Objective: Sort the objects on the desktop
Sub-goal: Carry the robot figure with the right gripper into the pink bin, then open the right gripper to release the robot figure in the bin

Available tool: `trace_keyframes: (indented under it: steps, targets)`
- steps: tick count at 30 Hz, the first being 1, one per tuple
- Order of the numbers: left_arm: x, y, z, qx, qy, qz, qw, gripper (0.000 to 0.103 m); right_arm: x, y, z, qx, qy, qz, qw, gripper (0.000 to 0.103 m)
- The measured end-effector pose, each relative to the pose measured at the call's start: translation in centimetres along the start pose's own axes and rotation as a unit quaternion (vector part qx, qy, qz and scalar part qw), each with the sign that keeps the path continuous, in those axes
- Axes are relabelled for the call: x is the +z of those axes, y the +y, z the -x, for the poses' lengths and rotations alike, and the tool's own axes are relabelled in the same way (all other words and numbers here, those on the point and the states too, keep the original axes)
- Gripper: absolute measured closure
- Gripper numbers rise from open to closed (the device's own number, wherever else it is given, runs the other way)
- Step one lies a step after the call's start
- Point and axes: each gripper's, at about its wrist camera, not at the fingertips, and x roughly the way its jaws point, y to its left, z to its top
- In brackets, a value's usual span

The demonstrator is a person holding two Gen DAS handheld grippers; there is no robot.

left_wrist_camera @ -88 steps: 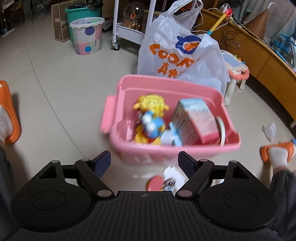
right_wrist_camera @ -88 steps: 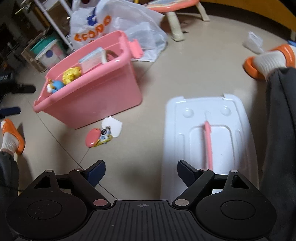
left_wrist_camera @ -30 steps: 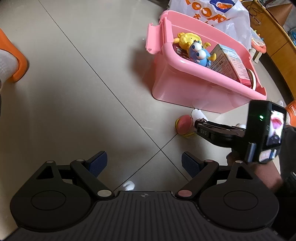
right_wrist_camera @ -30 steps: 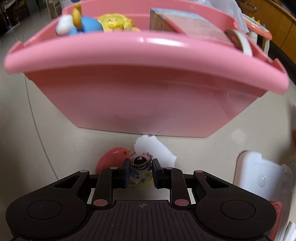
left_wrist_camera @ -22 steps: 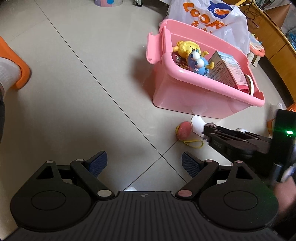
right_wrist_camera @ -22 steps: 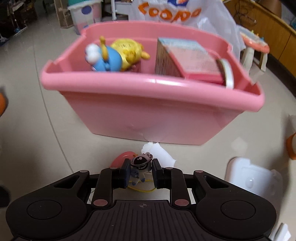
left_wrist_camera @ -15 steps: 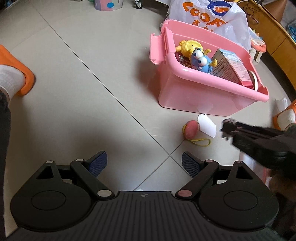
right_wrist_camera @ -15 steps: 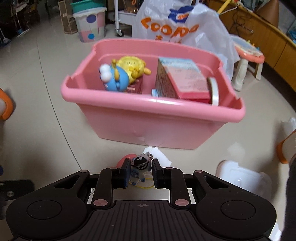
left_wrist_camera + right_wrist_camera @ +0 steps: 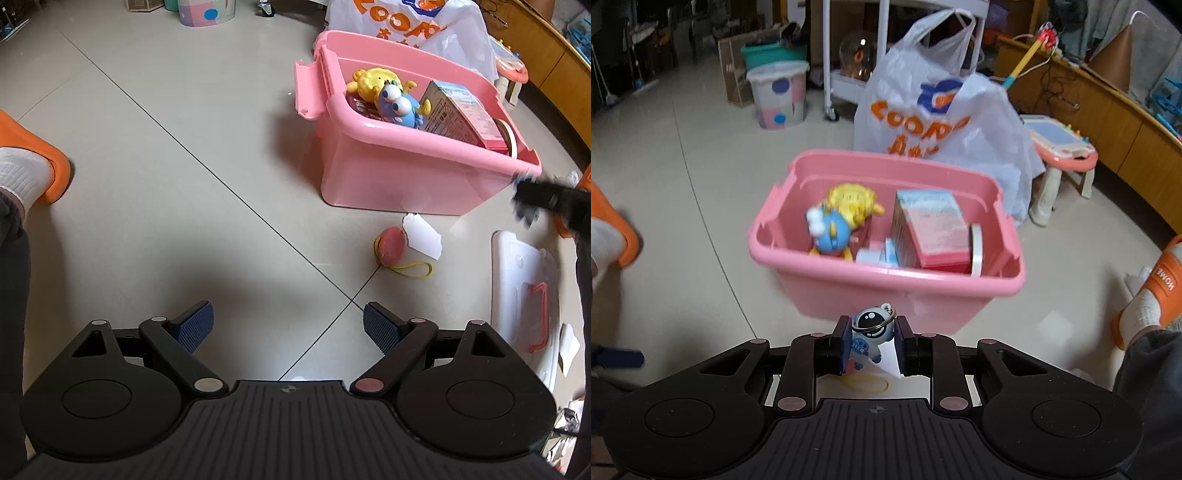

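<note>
My right gripper (image 9: 872,345) is shut on a small astronaut keychain (image 9: 868,332) and holds it in the air just in front of the pink bin (image 9: 886,280). The bin holds a yellow plush (image 9: 851,203), a blue bird toy (image 9: 829,234), a pink box (image 9: 932,229) and a tape roll (image 9: 976,249). My left gripper (image 9: 286,325) is open and empty above the floor. In the left wrist view the bin (image 9: 406,173) stands ahead to the right, with a pink round toy on a yellow cord (image 9: 392,242) and a white paper scrap (image 9: 423,240) on the floor before it. The right gripper (image 9: 532,195) shows blurred at the right edge.
The white bin lid with a pink handle (image 9: 524,291) lies on the floor at right. A white shopping bag (image 9: 942,99) stands behind the bin. A small toy table (image 9: 1060,147), a spotted waste bin (image 9: 779,96) and feet in orange slippers (image 9: 33,162) (image 9: 1160,291) are around.
My right gripper has lifted the astronaut keychain off the floor to the height of the bin's rim. The pink round toy and paper stay on the floor. My left gripper has drawn back.
</note>
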Motion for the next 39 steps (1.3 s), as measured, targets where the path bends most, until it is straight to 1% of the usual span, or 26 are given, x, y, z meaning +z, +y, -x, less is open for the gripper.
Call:
trace_keyframes:
  steps: [3,8,13,16,21,26,35,39]
  targets:
    - [0.0,0.1,0.0,-0.001,0.002,0.003,1.0000,0.013,1.2,-0.4,0.6,0.000,-0.012,-0.005,1.000,0.082]
    - [0.0,0.3,-0.3,-0.005,0.005,0.015,0.9999,0.012,3.6,-1.1,0.3,-0.006,-0.028,-0.010,1.000,0.082]
    - [-0.1,0.3,-0.6,-0.008,0.014,0.020,0.9997,0.012,5.8,-1.9,-1.5,-0.002,-0.028,-0.014,1.000,0.081]
    - [-0.1,0.3,-0.7,-0.008,0.016,0.022,0.9996,0.011,6.7,-1.9,-3.0,0.011,-0.031,-0.008,0.999,0.081]
    - [-0.2,0.5,-0.9,-0.015,0.025,0.036,0.9989,0.011,7.4,-1.4,-6.2,0.017,-0.008,0.000,1.000,0.081]
    - [-0.2,0.7,-1.1,-0.020,0.032,0.049,0.9981,0.011,7.5,-0.5,-9.0,0.011,0.018,0.012,1.000,0.081]
    - [0.0,0.8,-1.2,-0.027,0.040,0.057,0.9972,0.010,7.2,0.1,-12.1,0.007,0.055,0.027,0.998,0.081]
    - [0.2,1.1,-1.4,-0.031,0.044,0.061,0.9967,0.010,6.9,0.3,-13.0,0.017,0.073,0.030,0.997,0.081]
